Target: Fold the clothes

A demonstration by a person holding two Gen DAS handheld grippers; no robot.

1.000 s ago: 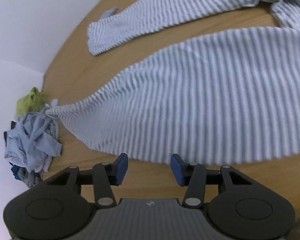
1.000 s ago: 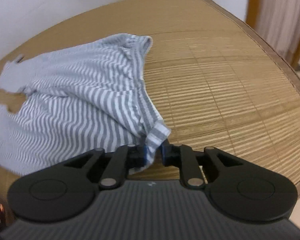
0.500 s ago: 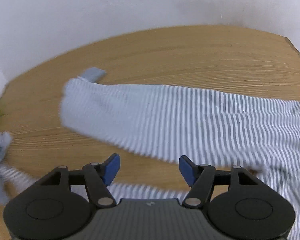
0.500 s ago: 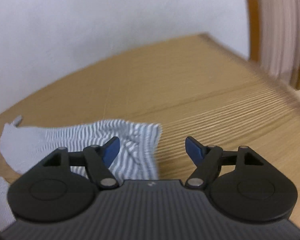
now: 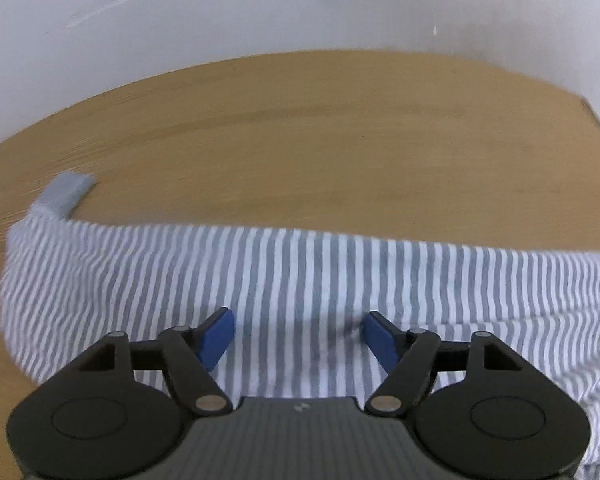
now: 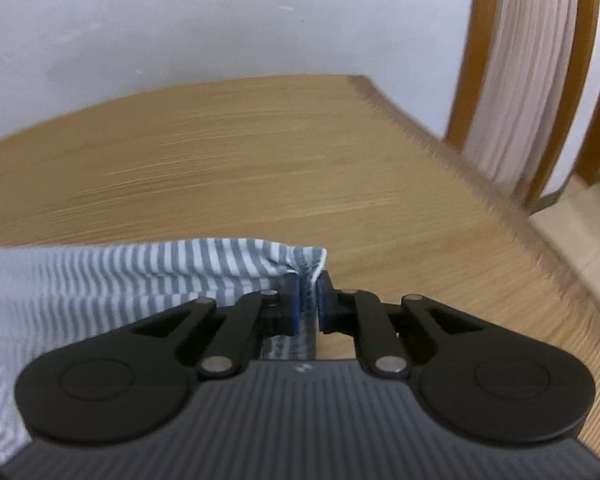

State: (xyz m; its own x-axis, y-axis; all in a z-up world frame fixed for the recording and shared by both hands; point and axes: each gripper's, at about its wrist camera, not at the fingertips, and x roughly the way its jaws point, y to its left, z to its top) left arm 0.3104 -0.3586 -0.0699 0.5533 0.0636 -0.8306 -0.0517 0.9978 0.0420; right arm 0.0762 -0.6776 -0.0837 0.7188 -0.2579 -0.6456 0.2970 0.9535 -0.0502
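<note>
Folding step: carrying a pinched edge of the striped garment (image 6: 148, 276) across the bamboo mat (image 6: 260, 152); I judge the fold is mid-way, with one side gripped and the other not yet taken.
Doing it well: keep the edge taut and low, match it to the opposite edge before letting go, and have the free gripper pinch cloth first so the panel does not sag.
Garment: grey-and-white narrow stripes, soft knit, spread flat near the mat's near edge; a plain grey tab (image 5: 66, 192) sticks out toward the left edge.
Right gripper (image 6: 309, 304): jaws have just closed, clamped on a bunched hem corner.
Left gripper (image 5: 298, 338): jaws have just been opening, blue pads apart over the cloth, pinching nothing.
</note>
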